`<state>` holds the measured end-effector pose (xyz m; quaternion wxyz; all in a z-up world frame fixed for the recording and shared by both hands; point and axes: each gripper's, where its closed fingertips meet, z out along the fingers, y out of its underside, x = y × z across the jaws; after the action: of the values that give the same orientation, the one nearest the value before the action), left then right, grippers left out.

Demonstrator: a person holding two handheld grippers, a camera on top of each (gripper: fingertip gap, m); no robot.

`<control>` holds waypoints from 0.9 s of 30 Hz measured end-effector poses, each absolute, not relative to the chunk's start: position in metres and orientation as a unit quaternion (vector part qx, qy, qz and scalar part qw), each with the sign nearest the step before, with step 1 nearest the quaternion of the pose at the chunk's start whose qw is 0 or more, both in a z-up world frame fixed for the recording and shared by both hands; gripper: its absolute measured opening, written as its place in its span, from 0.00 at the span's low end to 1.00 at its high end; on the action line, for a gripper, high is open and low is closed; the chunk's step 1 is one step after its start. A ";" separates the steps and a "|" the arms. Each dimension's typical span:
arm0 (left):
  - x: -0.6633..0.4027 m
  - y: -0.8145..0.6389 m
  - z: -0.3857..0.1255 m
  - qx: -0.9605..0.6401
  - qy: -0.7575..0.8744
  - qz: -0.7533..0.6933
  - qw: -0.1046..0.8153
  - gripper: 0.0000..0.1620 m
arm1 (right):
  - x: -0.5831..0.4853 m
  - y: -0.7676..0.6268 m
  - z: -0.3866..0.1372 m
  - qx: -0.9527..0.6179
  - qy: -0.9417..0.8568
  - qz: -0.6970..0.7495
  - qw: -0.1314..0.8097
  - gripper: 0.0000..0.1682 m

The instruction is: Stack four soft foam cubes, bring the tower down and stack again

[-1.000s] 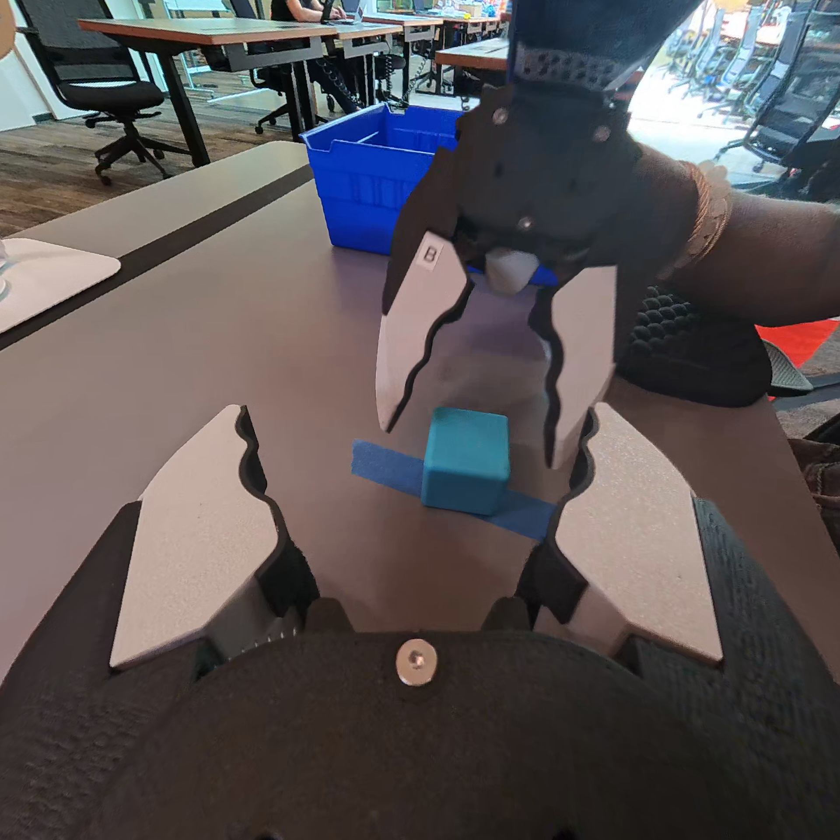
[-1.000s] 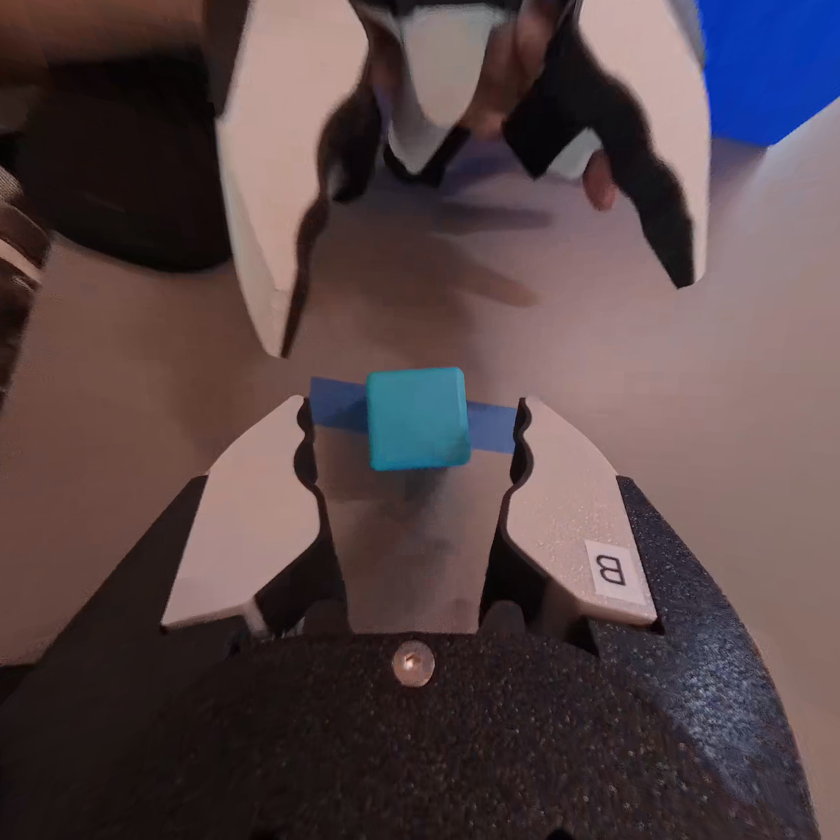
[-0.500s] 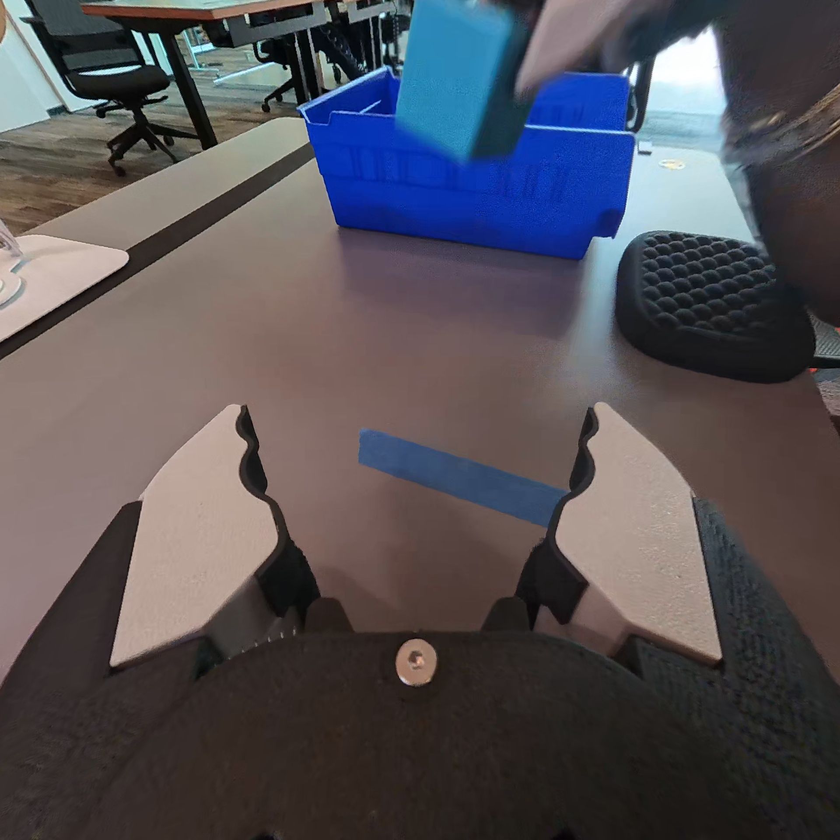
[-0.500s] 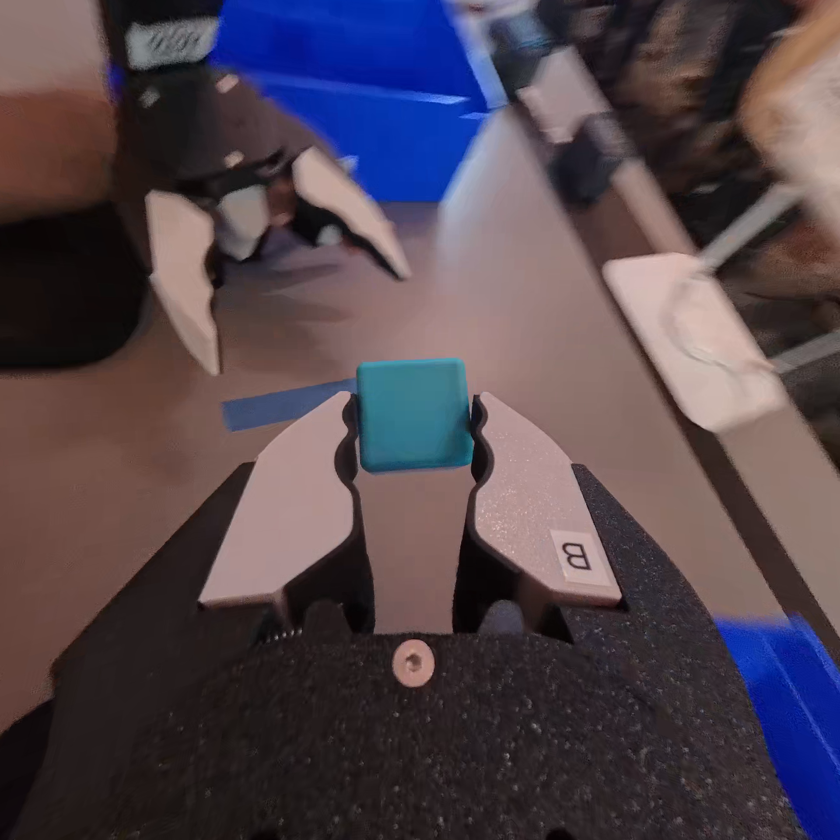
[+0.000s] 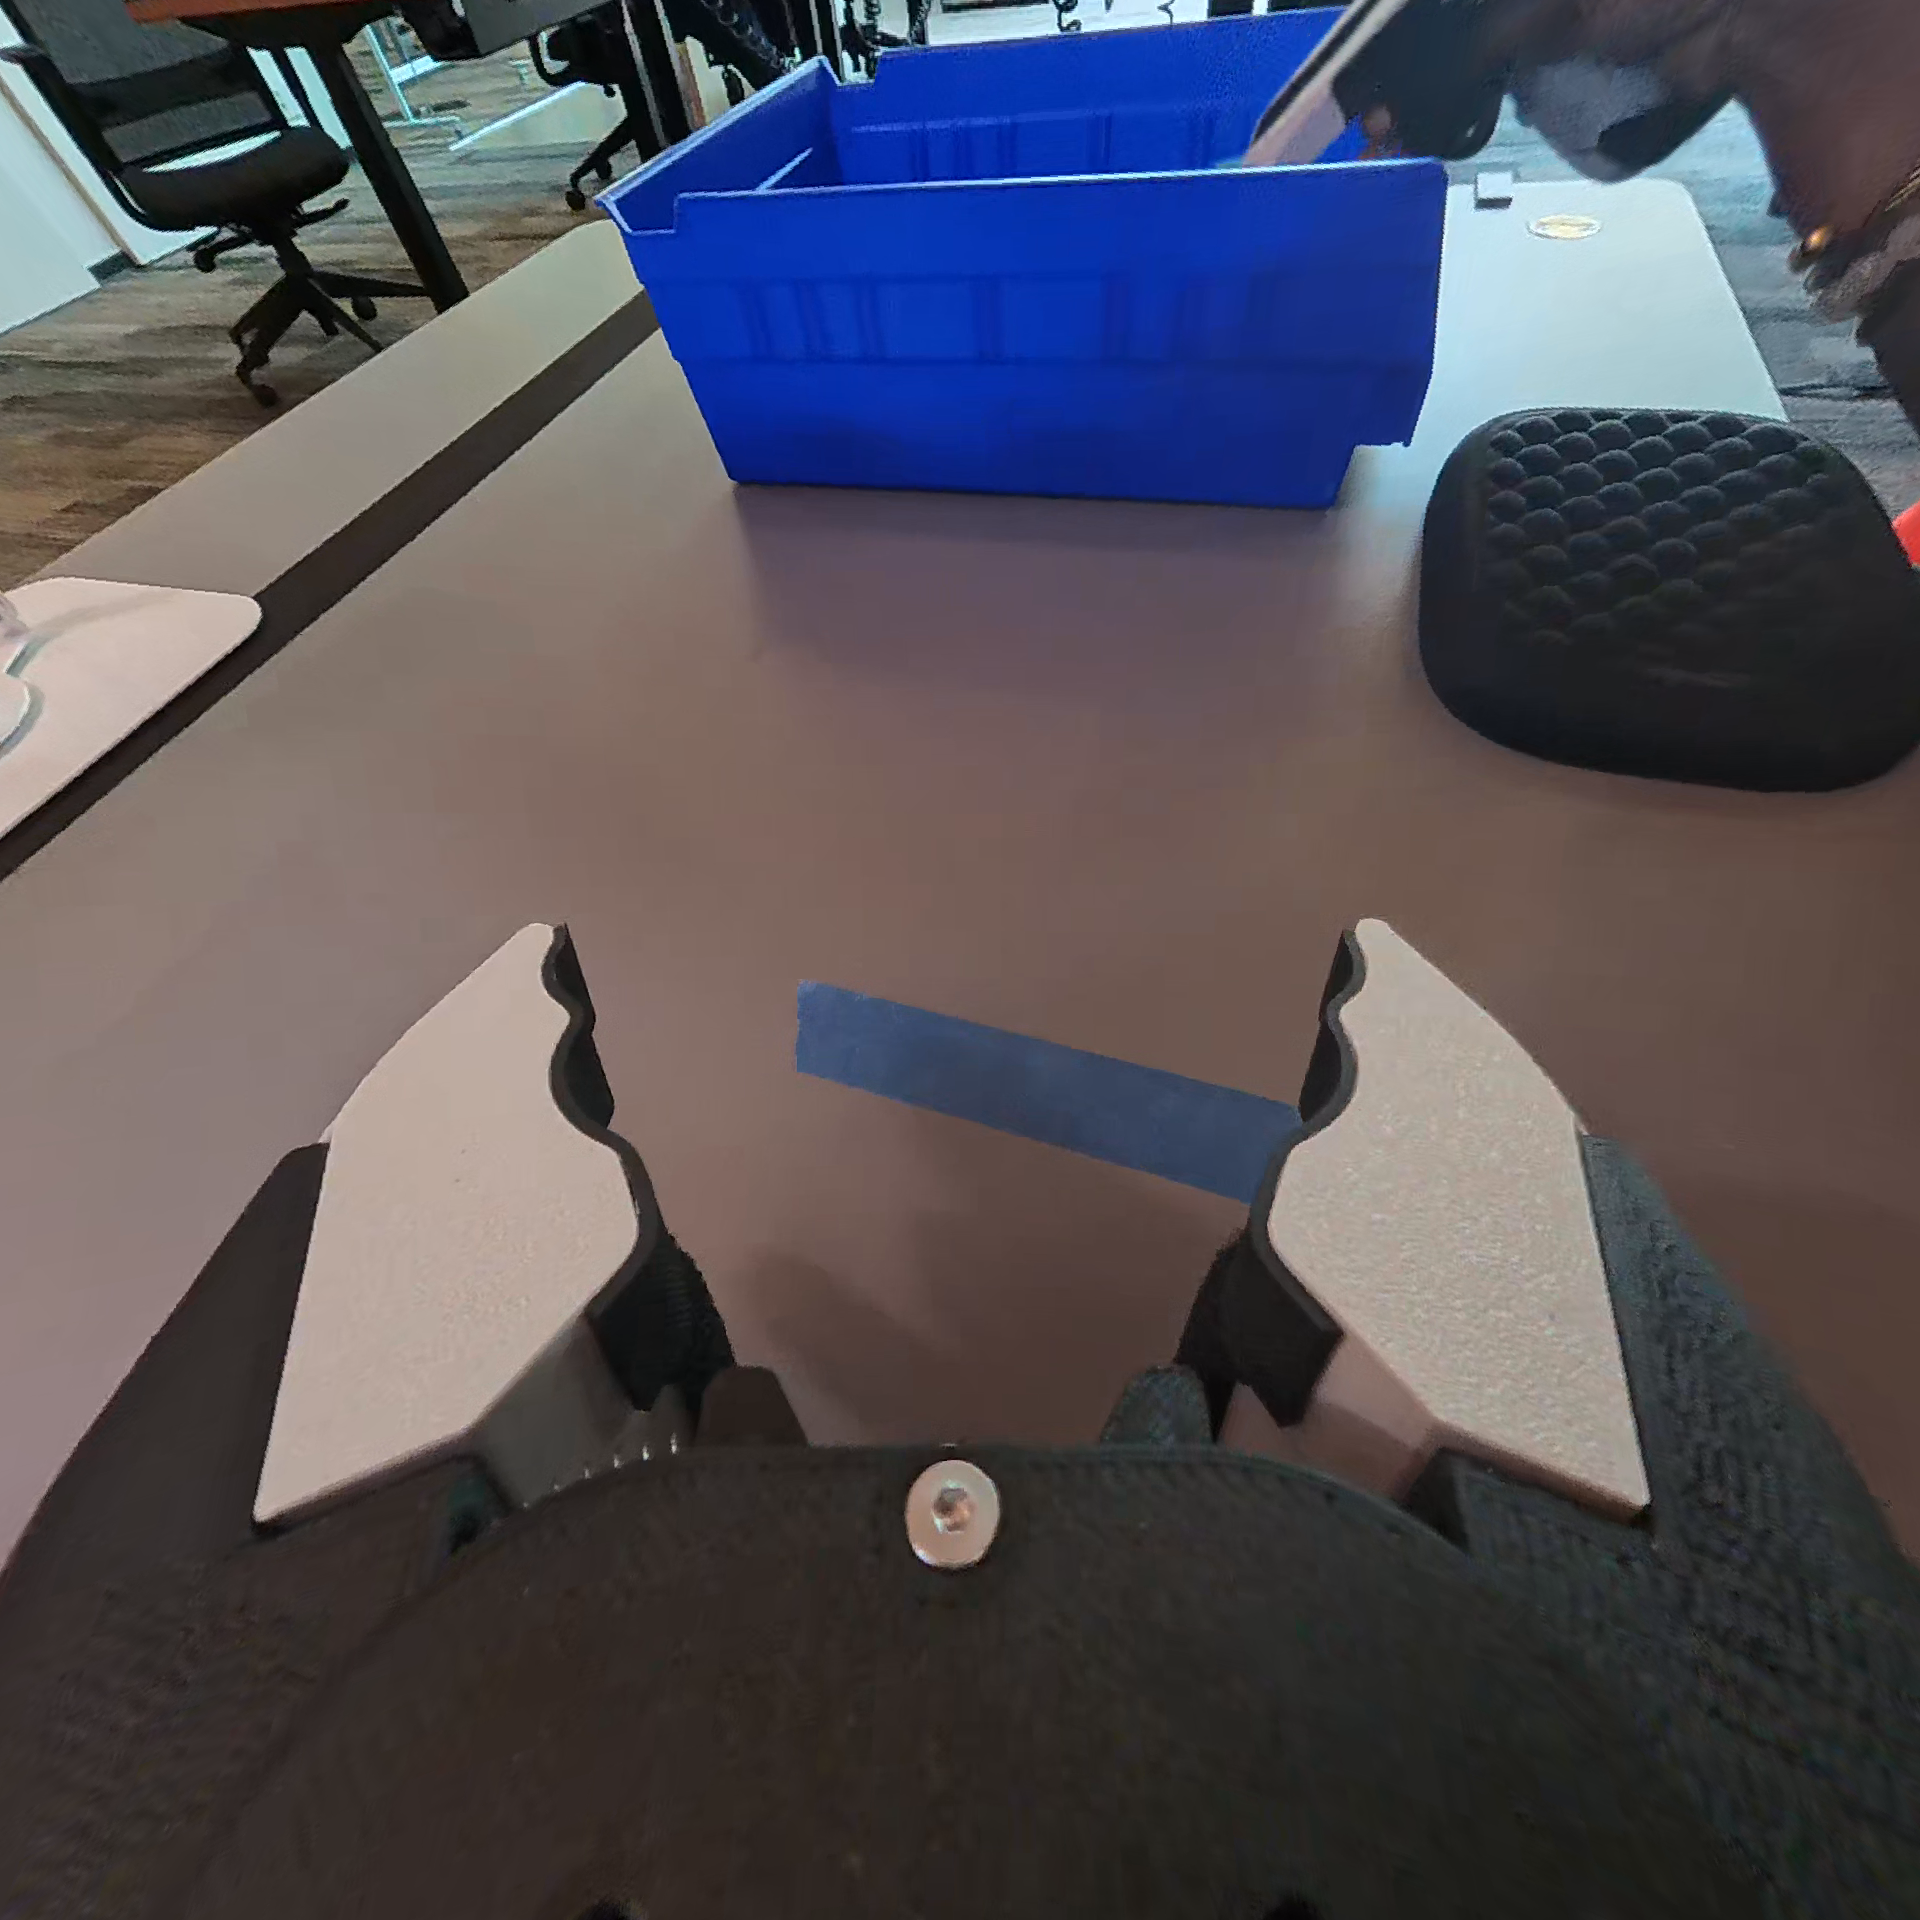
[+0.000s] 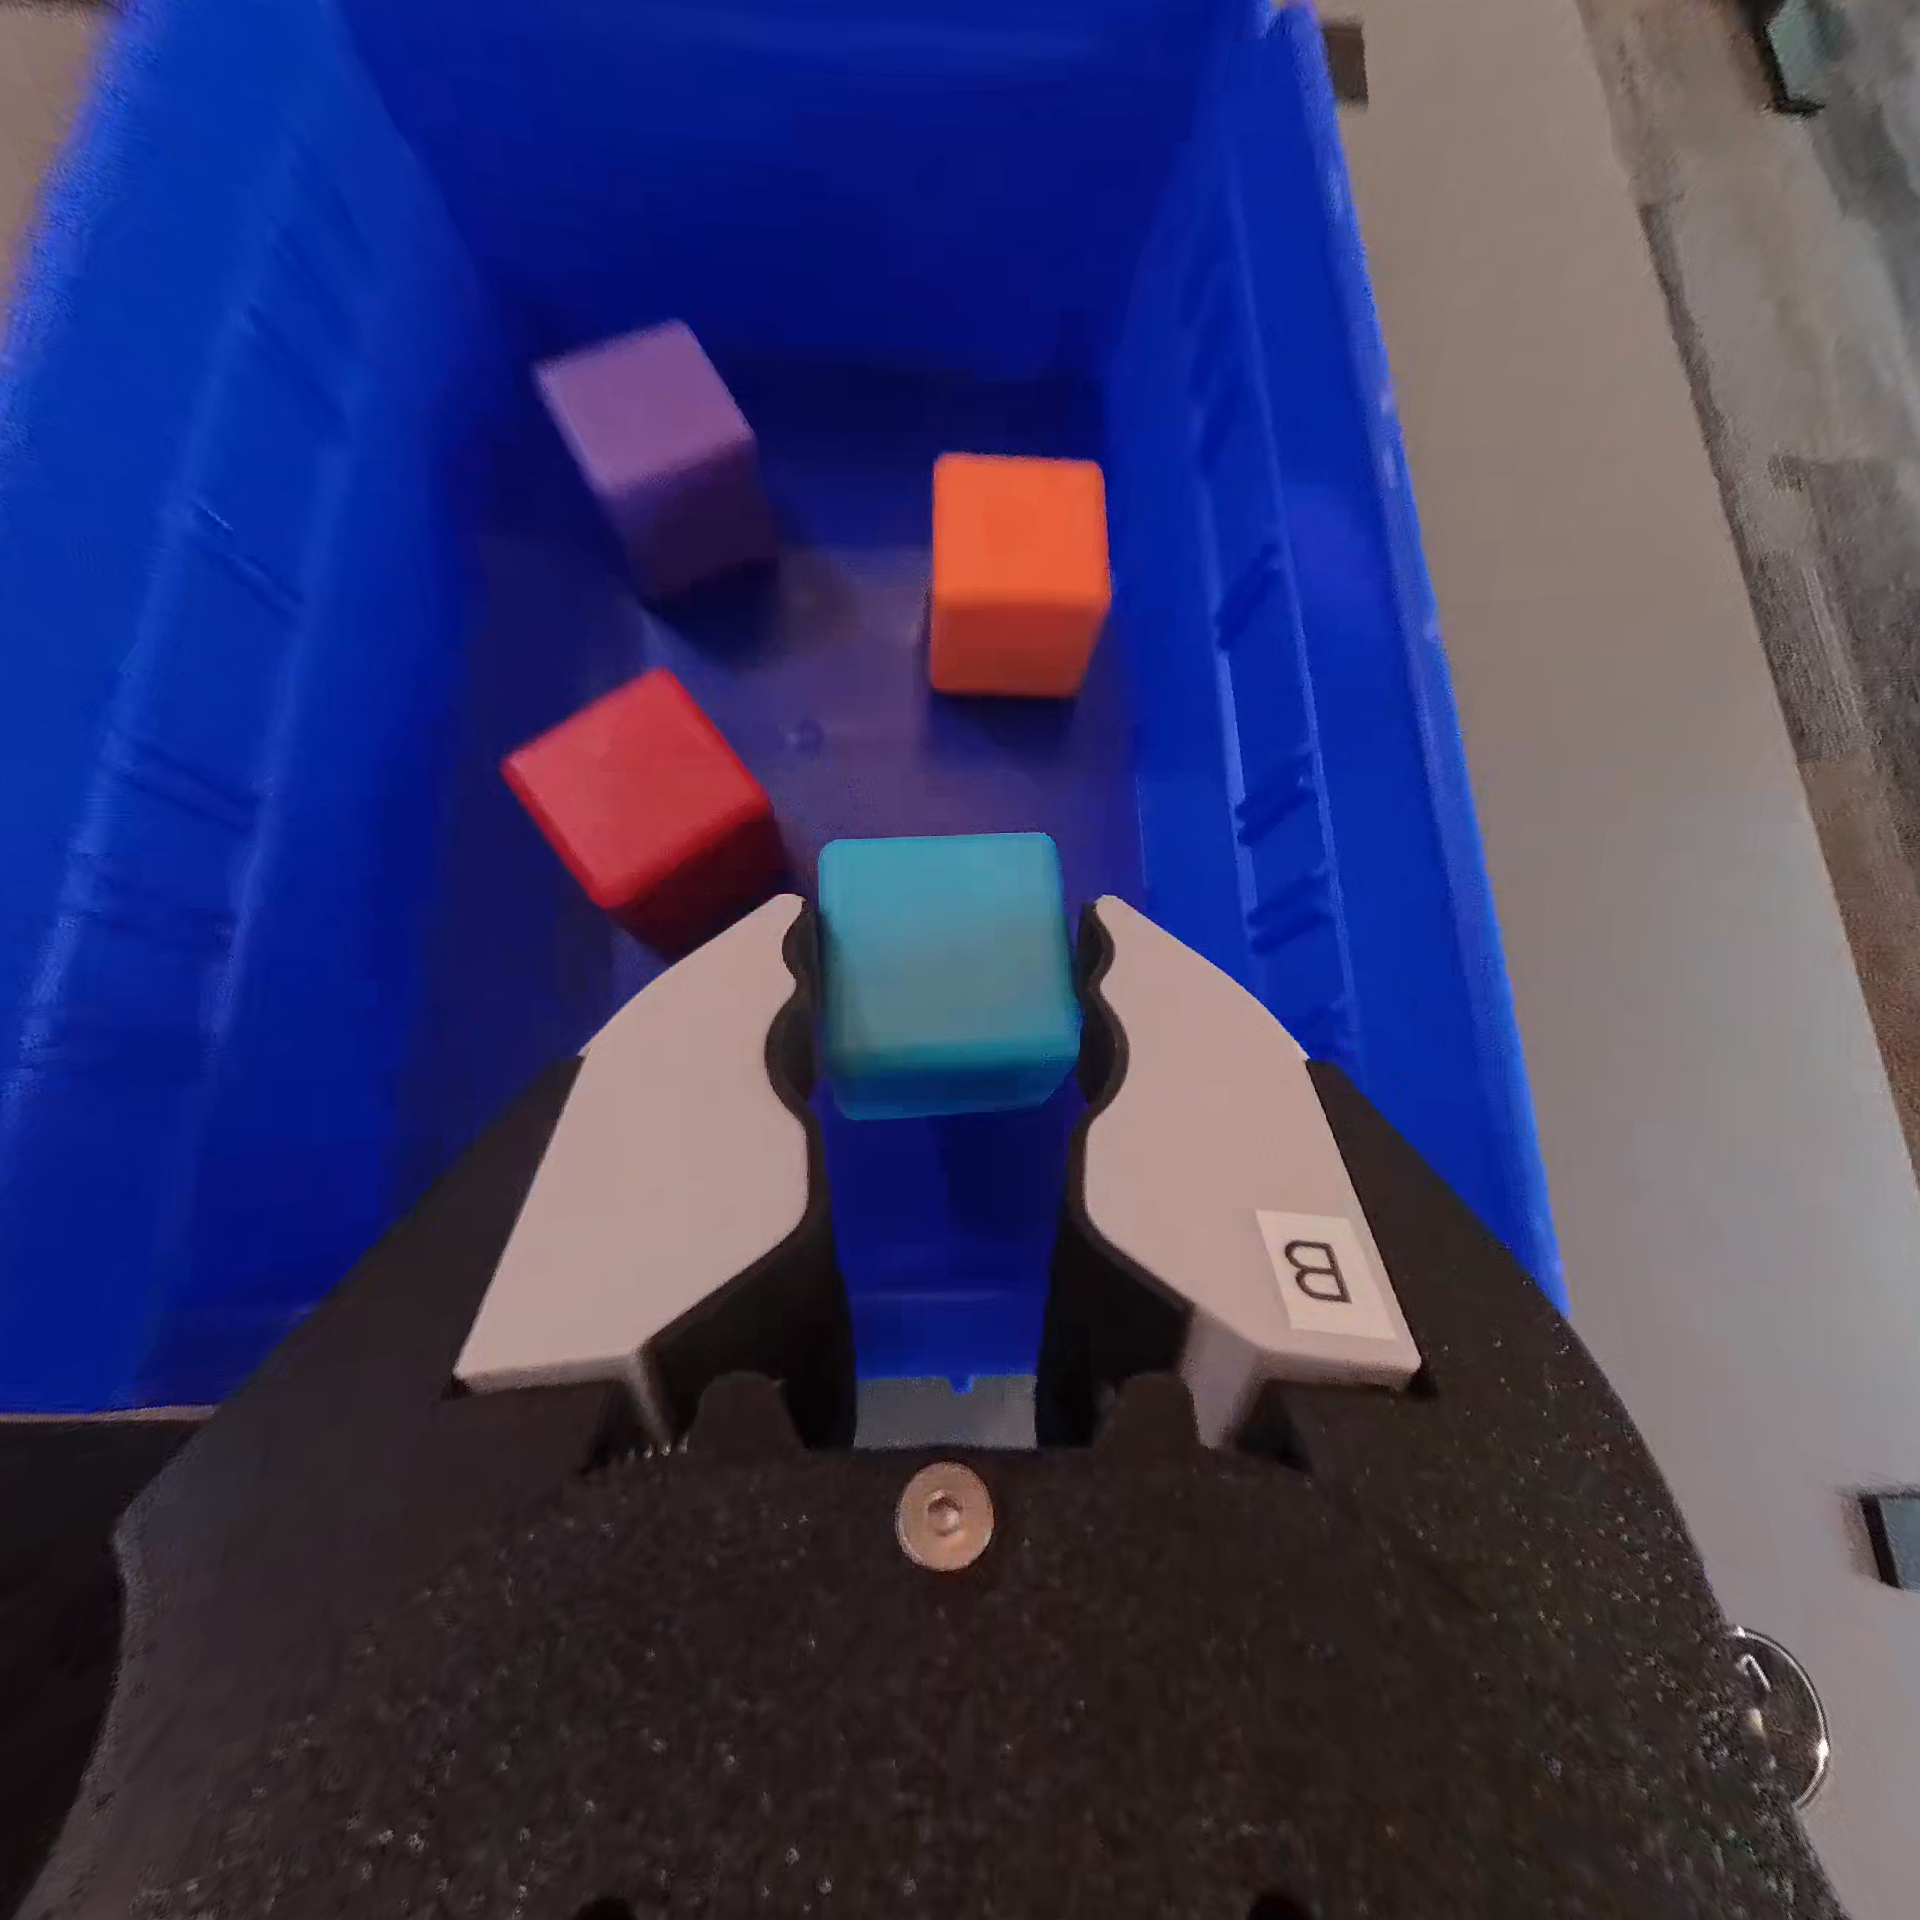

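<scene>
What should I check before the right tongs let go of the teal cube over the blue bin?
1. Right tongs shut on the teal cube: ok.
2. Cube above the blue bin, inside its walls: ok.
3. Floor below free of the red cube, orange cube and purple cube: cannot tell, red lies close.
4. Left tongs open, empty, away from the bin: ok.
5. Blue tape on the table bare: ok.

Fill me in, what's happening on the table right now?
A person works two handheld grippers. The right gripper holds the teal foam cube over the open blue bin, whose floor carries the purple cube, orange cube and red cube, lying apart. The left gripper hangs empty, jaws wide, over the blue tape strip on the table.
</scene>
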<state>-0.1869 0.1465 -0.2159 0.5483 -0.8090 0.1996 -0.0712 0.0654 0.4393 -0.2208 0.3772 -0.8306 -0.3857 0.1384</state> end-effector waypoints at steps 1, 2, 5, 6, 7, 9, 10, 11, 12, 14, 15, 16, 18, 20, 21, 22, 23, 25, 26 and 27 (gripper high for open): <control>-0.187 0.147 -0.215 -0.807 0.199 -0.069 0.551 0.80 | 0.066 0.440 -0.226 -0.833 -0.387 0.132 0.374 0.28; -0.187 0.147 -0.214 -0.806 0.199 -0.068 0.553 0.79 | 0.066 0.441 -0.230 -0.834 -0.387 0.130 0.372 0.28; -0.186 0.145 -0.214 -0.808 0.207 -0.070 0.548 0.76 | 0.065 0.443 -0.236 -0.832 -0.394 0.127 0.370 0.28; -0.186 0.145 -0.215 -0.809 0.209 -0.068 0.546 0.76 | 0.065 0.444 -0.235 -0.829 -0.396 0.127 0.375 0.29; -0.186 0.145 -0.215 -0.810 0.211 -0.065 0.544 0.75 | 0.065 0.444 -0.232 -0.825 -0.397 0.129 0.382 0.32; -0.185 0.145 -0.213 -0.809 0.215 -0.057 0.544 0.75 | 0.065 0.442 -0.222 -0.815 -0.396 0.139 0.400 0.36; -0.186 0.146 -0.207 -0.806 0.212 -0.046 0.550 0.74 | 0.063 0.440 -0.215 -0.807 -0.396 0.147 0.412 0.40; -0.187 0.146 -0.196 -0.800 0.202 -0.028 0.564 0.72 | 0.061 0.436 -0.206 -0.797 -0.398 0.158 0.427 0.43; -0.188 0.145 -0.180 -0.791 0.181 -0.005 0.585 0.71 | 0.057 0.429 -0.195 -0.784 -0.401 0.172 0.442 0.46; -0.188 0.136 -0.144 -0.767 0.132 0.044 0.626 0.71 | 0.043 0.407 -0.173 -0.752 -0.416 0.215 0.464 0.53; -0.185 0.127 -0.128 -0.754 0.117 0.063 0.644 0.71 | 0.036 0.393 -0.164 -0.736 -0.429 0.236 0.468 0.56; -0.184 0.117 -0.114 -0.743 0.101 0.089 0.655 0.71 | 0.028 0.379 -0.157 -0.722 -0.442 0.252 0.469 0.58; -0.191 0.092 -0.098 -0.739 0.064 0.161 0.650 0.71 | 0.016 0.355 -0.151 -0.705 -0.467 0.265 0.464 0.60; -0.209 0.062 -0.092 -0.740 0.018 0.254 0.622 0.71 | 0.006 0.337 -0.156 -0.702 -0.487 0.255 0.453 0.62; -0.223 0.045 -0.093 -0.740 -0.016 0.301 0.601 0.71 | 0.002 0.331 -0.161 -0.704 -0.496 0.244 0.447 0.62; -0.236 0.027 -0.097 -0.740 -0.050 0.342 0.577 0.71 | -0.001 0.326 -0.167 -0.707 -0.502 0.229 0.442 0.63; -0.248 0.009 -0.104 -0.742 -0.079 0.371 0.552 0.70 | -0.003 0.322 -0.174 -0.711 -0.506 0.213 0.439 0.63; -0.270 -0.022 -0.129 -0.752 -0.138 0.396 0.508 0.64 | -0.004 0.318 -0.189 -0.719 -0.511 0.182 0.434 0.61; -0.277 -0.034 -0.146 -0.765 -0.160 0.390 0.486 0.63 | -0.004 0.318 -0.196 -0.723 -0.510 0.171 0.434 0.58; -0.281 -0.043 -0.162 -0.777 -0.180 0.378 0.470 0.60 | -0.003 0.320 -0.201 -0.727 -0.507 0.162 0.434 0.55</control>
<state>-0.2811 -0.0431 -0.1621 0.4701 -0.7769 -0.1801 0.3780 -0.0033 0.3196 -0.2010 0.4337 -0.7273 -0.5067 0.1620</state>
